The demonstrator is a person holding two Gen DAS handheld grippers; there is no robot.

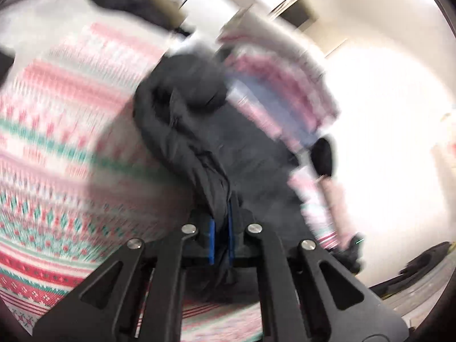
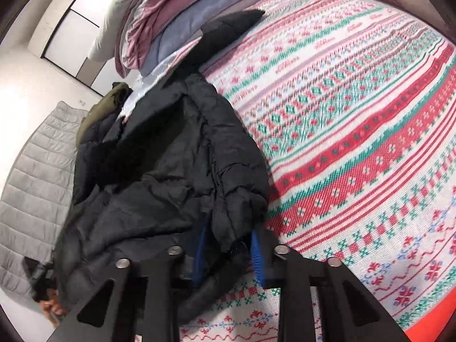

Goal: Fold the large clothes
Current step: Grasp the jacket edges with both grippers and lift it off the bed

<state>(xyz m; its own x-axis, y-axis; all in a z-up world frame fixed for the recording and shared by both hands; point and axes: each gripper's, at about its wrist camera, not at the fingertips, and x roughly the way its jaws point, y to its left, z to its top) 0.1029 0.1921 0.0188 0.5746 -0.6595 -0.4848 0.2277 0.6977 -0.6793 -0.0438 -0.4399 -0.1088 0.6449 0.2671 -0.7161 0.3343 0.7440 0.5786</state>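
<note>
Dark jacket (image 2: 159, 165) lay crumpled on a patterned blanket (image 2: 356, 131) covering the bed. Left hand-held gripper (image 1: 221, 236) was clamped on a jacket fold; right hand-held gripper (image 2: 228, 245) gripped its bunched edge. Folded bedding (image 2: 171, 20) was stacked behind the jacket.

Left gripper (image 1: 221, 236) and right gripper (image 2: 229, 252): black linkage arms with triangular cut-outs are being shown behind the jaws, each arm being pinned by a round silver screw. Blue ribbed pads (image 2: 258, 256) are being carried on the inner faces of the jaws.
</note>
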